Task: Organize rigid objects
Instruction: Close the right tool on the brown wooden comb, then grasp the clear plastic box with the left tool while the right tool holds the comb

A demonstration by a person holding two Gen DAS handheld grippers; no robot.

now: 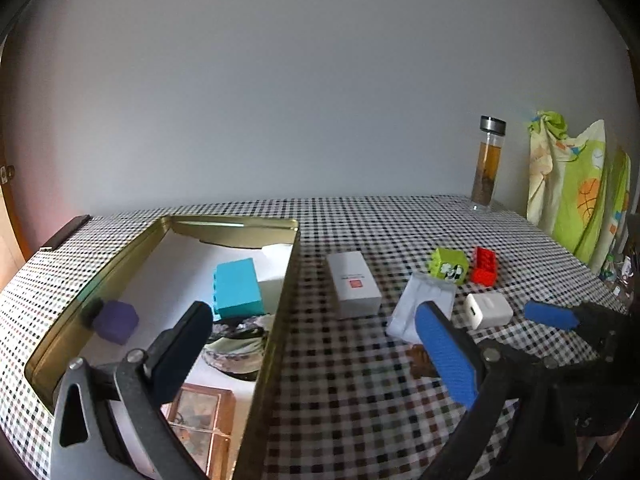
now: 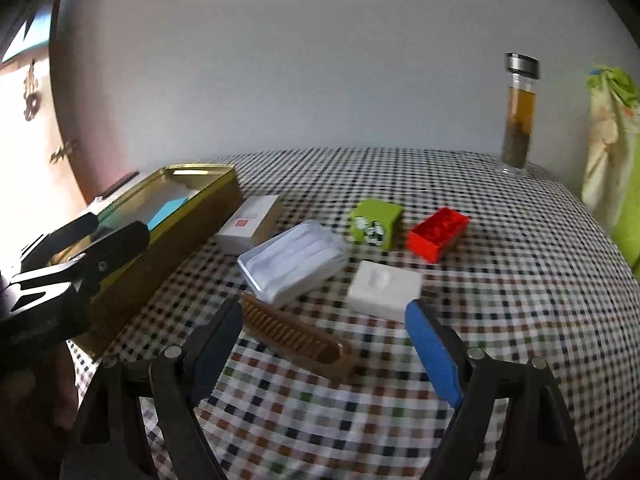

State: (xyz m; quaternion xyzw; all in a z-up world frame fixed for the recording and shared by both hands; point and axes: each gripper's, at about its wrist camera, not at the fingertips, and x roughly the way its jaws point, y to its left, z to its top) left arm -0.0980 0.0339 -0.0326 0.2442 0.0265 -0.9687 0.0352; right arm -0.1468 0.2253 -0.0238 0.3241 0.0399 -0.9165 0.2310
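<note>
While the brown comb [image 2: 298, 334] lies on the checked surface [image 2: 500, 280] just ahead of the right gripper [image 2: 326, 340], its long axis slanting across the wide, empty jaws, the left gripper [image 1: 316, 340], also wide and empty, hangs over the tin's [image 1: 276, 320] edge.

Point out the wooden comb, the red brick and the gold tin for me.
wooden comb [image 2: 298, 338]: right wrist view, middle of its toothed side.
red brick [image 2: 438, 234]: right wrist view, studded top face.
gold tin [image 1: 276, 320]: left wrist view, its right-hand wall.
</note>
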